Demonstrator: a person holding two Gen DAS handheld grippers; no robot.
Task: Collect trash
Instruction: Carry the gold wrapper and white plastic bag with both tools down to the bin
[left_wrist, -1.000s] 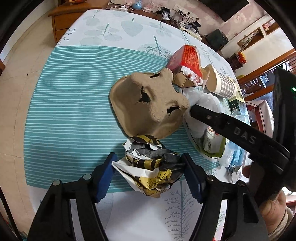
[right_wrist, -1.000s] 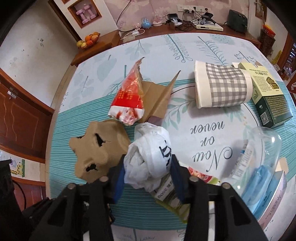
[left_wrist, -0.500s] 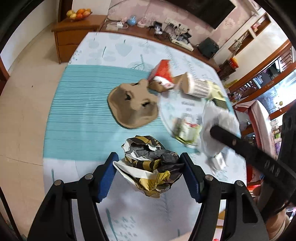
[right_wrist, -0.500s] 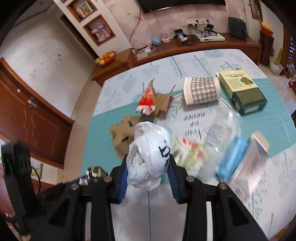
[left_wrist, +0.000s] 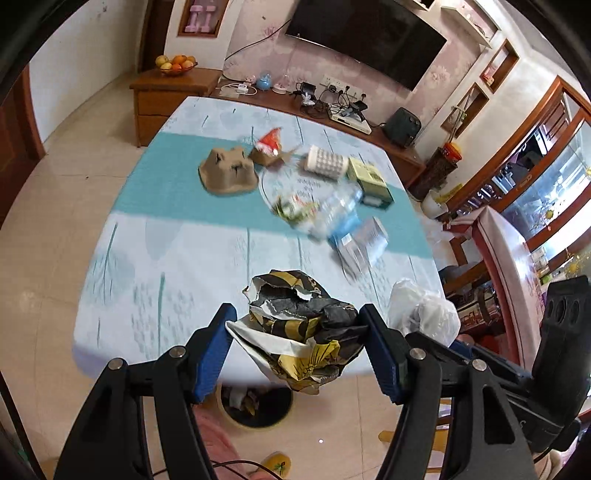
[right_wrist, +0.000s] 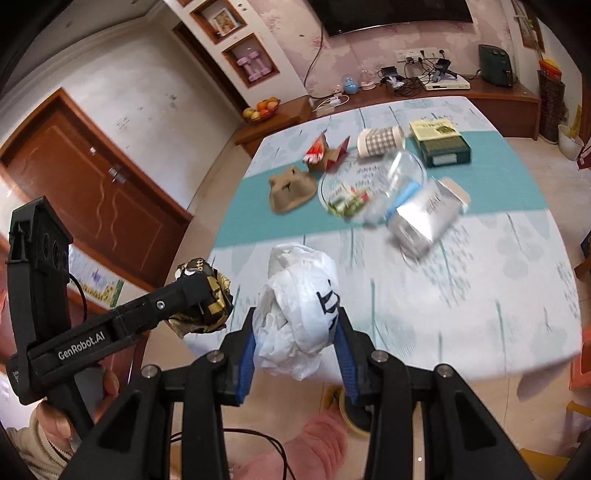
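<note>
Left wrist view — a crumpled black-and-gold paper wrapper (left_wrist: 299, 332) is pinched by the left gripper (left_wrist: 299, 350) fingers past the worktop (left_wrist: 166, 266) edge; a scrunched white plastic bag (right_wrist: 295, 310) is squeezed by the right gripper (right_wrist: 295, 347) fingers — both above the floor bin (left_wrist: 258, 410).

wrapper (left_wrist: 299, 332): crumpled glossy paper, black and gold
bag (right_wrist: 299, 314): thin white plastic, crinkled
pads (left_wrist: 212, 354): blue, matt, ribbed
egg carton (left_wrist: 229, 173): rough brown pulp
tablecloth (left_wrist: 177, 258): smooth printed cloth
cabinet (left_wrist: 166, 92): polished wood
floor (left_wrist: 48, 206): glossy tile
</note>
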